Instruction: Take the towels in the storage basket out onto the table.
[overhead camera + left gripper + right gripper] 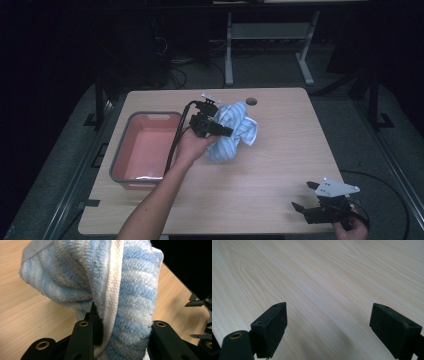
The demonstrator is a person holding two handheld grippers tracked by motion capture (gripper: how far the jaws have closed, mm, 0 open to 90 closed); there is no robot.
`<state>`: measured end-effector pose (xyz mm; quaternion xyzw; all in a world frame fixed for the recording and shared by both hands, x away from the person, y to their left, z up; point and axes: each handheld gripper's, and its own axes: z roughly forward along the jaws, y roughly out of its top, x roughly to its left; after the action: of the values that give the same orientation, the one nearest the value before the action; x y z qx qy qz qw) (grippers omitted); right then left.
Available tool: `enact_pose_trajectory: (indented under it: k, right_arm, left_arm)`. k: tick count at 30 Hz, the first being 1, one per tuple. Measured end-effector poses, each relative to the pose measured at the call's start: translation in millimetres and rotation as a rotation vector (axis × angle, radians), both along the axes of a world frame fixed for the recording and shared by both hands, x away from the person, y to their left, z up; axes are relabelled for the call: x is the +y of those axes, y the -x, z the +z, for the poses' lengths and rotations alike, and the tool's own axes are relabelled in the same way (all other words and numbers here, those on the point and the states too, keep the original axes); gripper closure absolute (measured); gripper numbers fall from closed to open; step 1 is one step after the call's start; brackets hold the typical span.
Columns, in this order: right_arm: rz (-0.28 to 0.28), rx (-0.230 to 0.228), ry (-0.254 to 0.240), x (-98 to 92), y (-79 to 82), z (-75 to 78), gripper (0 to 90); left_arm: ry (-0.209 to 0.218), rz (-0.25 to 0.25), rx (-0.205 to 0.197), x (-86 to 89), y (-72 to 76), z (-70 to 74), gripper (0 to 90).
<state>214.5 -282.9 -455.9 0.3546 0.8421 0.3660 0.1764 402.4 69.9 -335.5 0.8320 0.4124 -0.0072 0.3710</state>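
A bunched blue-and-white striped towel (pixel 241 131) hangs just above the middle of the wooden table (pixel 280 165). My left gripper (pixel 226 131) is shut on it from the left, held by a hand. In the left gripper view the towel (pixel 120 287) bulges up between the two black jaws, and my left gripper (pixel 122 327) pinches its lower folds. My right gripper (pixel 304 196) rests near the table's front right corner, open with nothing between its fingers. Seen from the right gripper view, my right gripper (pixel 328 320) stands wide over bare wood.
A pink tub with a grey rim (pixel 120 150) stands on the left part of the table, next to the left forearm. A small round hole (pixel 251 101) sits near the far edge. Desk legs and cables lie beyond the table in the dark.
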Motion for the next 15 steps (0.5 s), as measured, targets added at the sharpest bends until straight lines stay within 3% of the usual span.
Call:
enact_pose_trajectory:
  k: [15]
  right_arm:
    - [0.010, -0.009, 0.004, 2.0, 0.0, 0.3, 13.8]
  left_arm:
    - [-0.004, -0.005, 0.028, -19.8, -7.2, -18.2, 67.2]
